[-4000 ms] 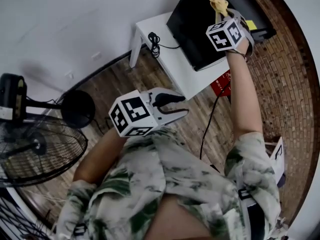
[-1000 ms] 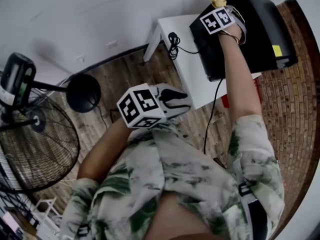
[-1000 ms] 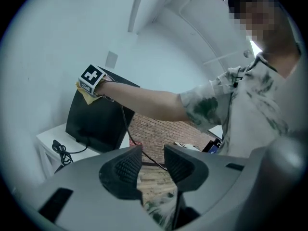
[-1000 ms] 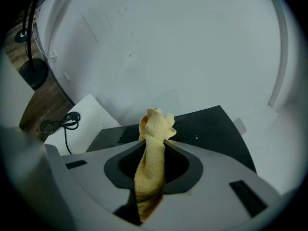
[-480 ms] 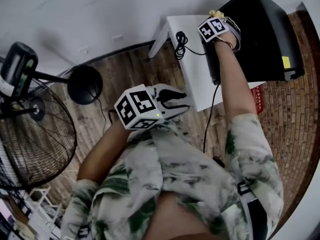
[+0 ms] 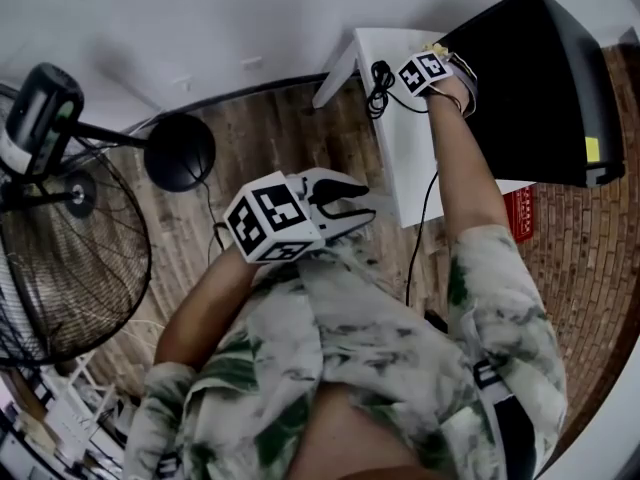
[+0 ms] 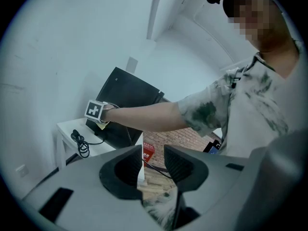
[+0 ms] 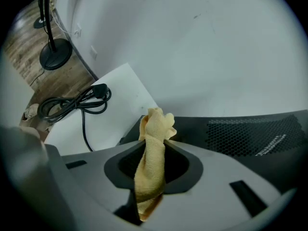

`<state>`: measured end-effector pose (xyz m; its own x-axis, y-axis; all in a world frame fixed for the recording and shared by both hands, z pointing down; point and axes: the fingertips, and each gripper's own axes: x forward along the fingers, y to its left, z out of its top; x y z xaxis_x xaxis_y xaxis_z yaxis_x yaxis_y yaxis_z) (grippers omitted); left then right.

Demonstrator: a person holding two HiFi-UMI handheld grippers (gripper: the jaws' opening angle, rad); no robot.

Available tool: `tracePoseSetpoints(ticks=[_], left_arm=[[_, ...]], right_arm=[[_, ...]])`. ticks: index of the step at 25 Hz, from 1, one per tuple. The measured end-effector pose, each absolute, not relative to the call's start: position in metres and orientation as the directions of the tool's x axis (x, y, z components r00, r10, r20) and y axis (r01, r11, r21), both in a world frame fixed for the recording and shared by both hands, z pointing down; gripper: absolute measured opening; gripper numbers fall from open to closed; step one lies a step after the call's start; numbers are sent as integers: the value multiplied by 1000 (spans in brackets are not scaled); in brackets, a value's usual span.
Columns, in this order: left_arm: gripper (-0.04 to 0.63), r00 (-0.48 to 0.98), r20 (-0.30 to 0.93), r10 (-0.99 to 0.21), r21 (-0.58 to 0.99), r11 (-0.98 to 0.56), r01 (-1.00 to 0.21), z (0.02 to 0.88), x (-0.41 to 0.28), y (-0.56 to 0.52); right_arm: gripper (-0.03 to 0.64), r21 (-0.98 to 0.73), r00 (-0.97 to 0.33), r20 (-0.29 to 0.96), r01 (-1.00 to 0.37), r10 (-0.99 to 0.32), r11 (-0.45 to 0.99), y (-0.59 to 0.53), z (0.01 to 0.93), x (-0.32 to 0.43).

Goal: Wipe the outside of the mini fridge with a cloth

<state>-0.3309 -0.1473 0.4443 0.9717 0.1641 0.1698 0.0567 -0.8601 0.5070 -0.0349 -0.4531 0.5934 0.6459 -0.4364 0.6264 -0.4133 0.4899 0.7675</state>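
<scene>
Head view puts our left gripper (image 6: 350, 200) nearest, held just in front of our patterned shirt (image 6: 380, 348) above the wooden floor (image 6: 260, 148). In the left gripper view its jaws stand apart, and through the gap we see only floor and a bit of shirt.

Out to the left, a standing fan (image 6: 60, 258) rests on the floor, its round base (image 6: 180, 152) farther off by the wall.

Farther along, our right arm reaches over a white table (image 6: 400, 168), where a coiled black cable (image 6: 380, 76) lies near the far left corner. A red item (image 6: 520, 213) sits on the floor by the table's near right side.

The right gripper (image 6: 432, 56) is at the far end of the table, against the left side of the black mini fridge (image 6: 530, 78) that stands on it. In the right gripper view its jaws are pressed onto a yellow cloth (image 8: 153, 153). The bunched end of the cloth pokes out beyond the jaws and meets the fridge's corner edge, beside a perforated vent panel (image 8: 250, 134). We cannot tell whether it presses on the surface. A white wall (image 8: 202, 42) rises just behind.
</scene>
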Motion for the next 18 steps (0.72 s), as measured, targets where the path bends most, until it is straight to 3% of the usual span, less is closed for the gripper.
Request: tracePoseSetpoints(ticks=[18], left_arm=[[138,969,238,72,535,-842,-69,466,-342,-166]], right_arm=[[98,640,556,755,-513,-347,572,-441,692,-49]])
